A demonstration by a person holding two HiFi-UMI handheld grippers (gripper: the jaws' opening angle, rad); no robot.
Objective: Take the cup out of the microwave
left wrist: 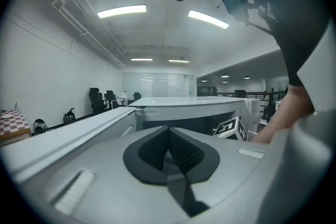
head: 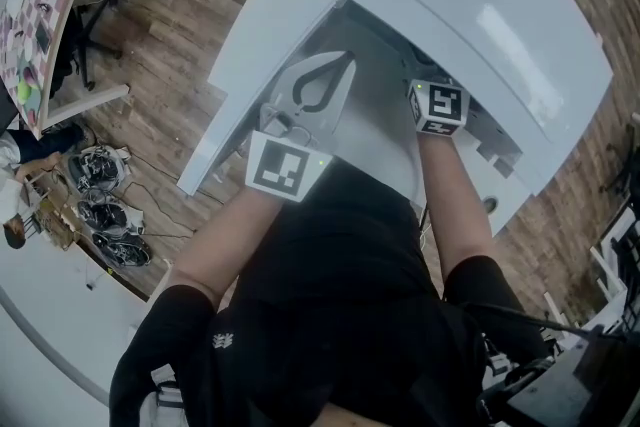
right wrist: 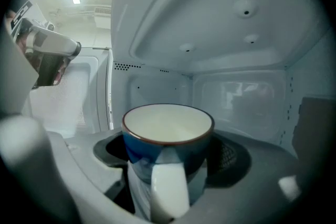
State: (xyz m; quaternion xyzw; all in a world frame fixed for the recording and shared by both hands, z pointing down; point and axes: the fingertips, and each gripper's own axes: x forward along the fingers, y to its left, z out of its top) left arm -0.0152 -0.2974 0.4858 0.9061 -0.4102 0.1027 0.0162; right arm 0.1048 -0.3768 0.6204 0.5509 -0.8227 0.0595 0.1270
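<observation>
- Right gripper [right wrist: 169,165]: jaws spread wide and pressed against the sides of the blue cup [right wrist: 168,131], which is inside the microwave [head: 480,25] cavity.
- Left gripper [left wrist: 170,152]: jaws closed together, empty, outside the microwave.
- Likely hazards: the glazed wall slipping in the jaws; the cup tilting or striking the microwave's door frame on withdrawal.

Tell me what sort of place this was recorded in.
Probably an open-plan office or lab, not a home kitchen: long ceiling strip lights, black office chairs by the wall, cables on the brown wood-plank floor.
</observation>
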